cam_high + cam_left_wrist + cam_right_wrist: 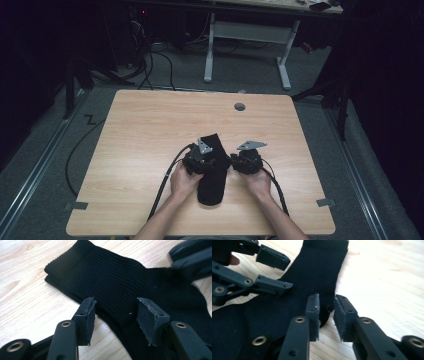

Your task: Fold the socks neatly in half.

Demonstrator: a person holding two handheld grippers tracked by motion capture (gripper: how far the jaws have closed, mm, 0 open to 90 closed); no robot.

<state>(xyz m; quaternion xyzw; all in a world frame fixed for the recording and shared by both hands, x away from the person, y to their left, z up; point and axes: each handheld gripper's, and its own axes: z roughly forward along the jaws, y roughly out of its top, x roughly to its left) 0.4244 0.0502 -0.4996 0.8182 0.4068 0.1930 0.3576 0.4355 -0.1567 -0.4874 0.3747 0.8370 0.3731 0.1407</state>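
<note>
Jaws on my left gripper (116, 312) stand open over the black sock's (212, 172) edge, gripping nothing, right gripper's (326, 310) jaws nearly shut at its other edge, grip unclear; sock lies flat at the table's (150, 130) 6 o'clock.

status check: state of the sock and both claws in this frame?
black sock: lying flat on the table, ribbed cuff pointing away from the person, not lifted.
left claw: open, jaws astride the sock's edge below the cuff, pads not pressing.
right claw: jaws close together at the sock's opposite edge with a narrow gap; cannot tell whether fabric is pinched.
</note>
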